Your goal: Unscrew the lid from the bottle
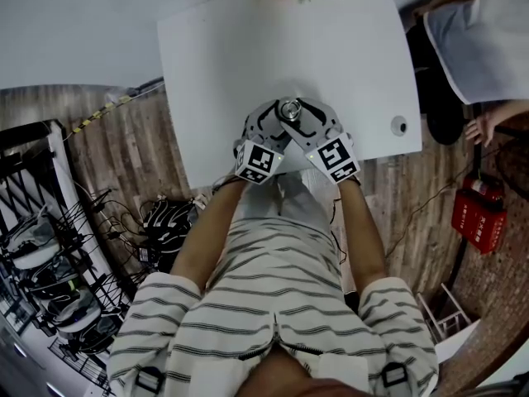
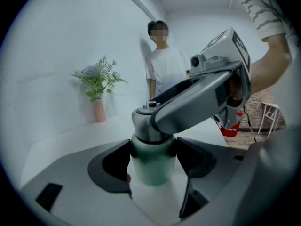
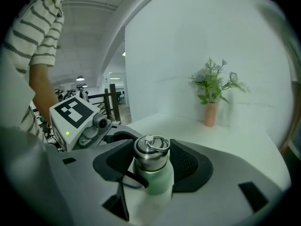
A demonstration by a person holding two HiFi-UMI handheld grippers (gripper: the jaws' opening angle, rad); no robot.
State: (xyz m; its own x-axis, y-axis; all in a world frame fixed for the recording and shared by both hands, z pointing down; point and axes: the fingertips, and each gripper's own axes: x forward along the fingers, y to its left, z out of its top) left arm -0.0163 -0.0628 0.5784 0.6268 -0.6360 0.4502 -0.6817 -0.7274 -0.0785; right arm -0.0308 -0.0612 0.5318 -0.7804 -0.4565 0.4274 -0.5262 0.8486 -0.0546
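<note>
Bottle (image 2: 151, 171) standing upright on white table (image 1: 248, 40), near the edge closest to the wearer, showing a pale green body and carrying a steel lid (image 3: 151, 155) seated on the neck, with 1 metal ring (image 3: 159, 143) resting on top. Squeezing the green body just under the shoulder with left gripper (image 2: 151, 157), both dark pads pressing in from either side. Clenching right gripper (image 3: 153, 160) round the lid, 1 pad touching each flank of the steel. Reaching in from the 2 sides and meeting at the bottle in the head view, with 1 marker cube (image 1: 258, 162) facing up on the left tool and another (image 1: 337, 157) on the right. Showing bare forearms and striped sleeves (image 1: 165, 321) behind both tools. Standing at the far side of the table, well apart from the bottle: pink vase (image 2: 99, 111) holding pale blue flowers and greenery. Standing beyond the table: 1 person in a white T-shirt (image 2: 162, 69). Sitting on the wood floor to the right of the table: red case (image 1: 478, 213).
</note>
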